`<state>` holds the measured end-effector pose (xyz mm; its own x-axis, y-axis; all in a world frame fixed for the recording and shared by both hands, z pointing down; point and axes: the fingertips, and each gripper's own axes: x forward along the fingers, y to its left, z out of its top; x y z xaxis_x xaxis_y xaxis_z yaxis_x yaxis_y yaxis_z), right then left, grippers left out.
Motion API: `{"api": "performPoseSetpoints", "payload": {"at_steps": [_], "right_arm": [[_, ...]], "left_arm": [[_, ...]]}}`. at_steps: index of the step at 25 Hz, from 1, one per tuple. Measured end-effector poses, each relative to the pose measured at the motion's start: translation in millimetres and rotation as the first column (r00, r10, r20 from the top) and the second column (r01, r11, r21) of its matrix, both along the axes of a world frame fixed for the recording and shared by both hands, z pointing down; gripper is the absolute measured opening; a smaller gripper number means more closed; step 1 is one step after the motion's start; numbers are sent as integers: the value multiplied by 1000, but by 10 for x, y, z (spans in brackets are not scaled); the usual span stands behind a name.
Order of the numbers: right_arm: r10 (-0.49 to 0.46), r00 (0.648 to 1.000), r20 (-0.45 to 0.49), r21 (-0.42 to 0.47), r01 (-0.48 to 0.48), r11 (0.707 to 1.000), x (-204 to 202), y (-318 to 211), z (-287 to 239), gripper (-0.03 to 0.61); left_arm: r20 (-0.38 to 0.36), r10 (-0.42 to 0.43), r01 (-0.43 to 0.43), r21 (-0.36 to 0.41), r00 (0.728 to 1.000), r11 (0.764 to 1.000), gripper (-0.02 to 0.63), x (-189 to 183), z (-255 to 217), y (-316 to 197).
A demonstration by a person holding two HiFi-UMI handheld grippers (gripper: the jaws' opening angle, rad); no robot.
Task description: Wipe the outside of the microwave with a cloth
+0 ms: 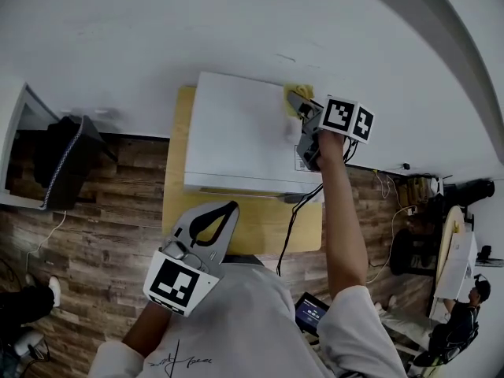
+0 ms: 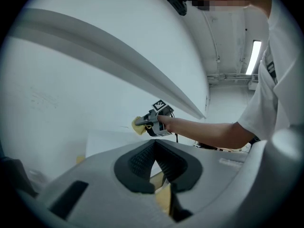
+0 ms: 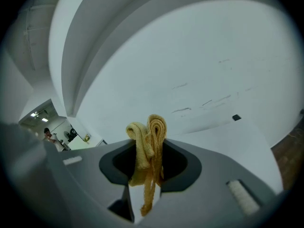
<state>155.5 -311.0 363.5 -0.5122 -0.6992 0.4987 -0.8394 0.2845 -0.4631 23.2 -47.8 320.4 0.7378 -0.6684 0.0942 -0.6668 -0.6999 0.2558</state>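
White microwave (image 1: pixel 236 132) on a pale wooden bench (image 1: pixel 260 223), back toward a plain white wall (image 1: pixel 157 30), top panel facing up in the head view. At the far right corner of that top, close to the wall: right claw (image 1: pixel 296 101), reached out on an extended arm, marker cube (image 1: pixel 346 119) just behind it. Pinched tight on a yellow cloth (image 1: pixel 300 90); in the right gripper view, cloth bunched in upright folds between the dark pads, looped ends poking up above them and a thin tail hanging below. Cloth at the microwave's top surface, though hard to tell from any view whether pressed on it or just above. Left claw (image 1: pixel 224 211) held low and near the torso, over the front edge of the bench, well apart from the microwave's right corner. Pressed together with nothing between, ribbed pads meeting in a narrow V in the left gripper view. Black cable (image 1: pixel 295 219) trailing from the microwave's right side down across the bench. Dark wood-plank floor (image 1: pixel 102 203) around the bench.
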Motion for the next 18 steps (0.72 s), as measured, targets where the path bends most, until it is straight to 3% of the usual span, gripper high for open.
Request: {"api": "performPoseSetpoints", "payload": {"at_steps": [8, 18], "right_arm": [[147, 983, -109, -7, -148, 989, 1081, 55, 38, 126], [240, 933, -270, -34, -258, 966, 1855, 118, 277, 125]], "left_arm": [[9, 62, -62, 9, 998, 998, -12, 278, -15, -92], [30, 116, -117, 15, 993, 993, -12, 494, -4, -152]]}}
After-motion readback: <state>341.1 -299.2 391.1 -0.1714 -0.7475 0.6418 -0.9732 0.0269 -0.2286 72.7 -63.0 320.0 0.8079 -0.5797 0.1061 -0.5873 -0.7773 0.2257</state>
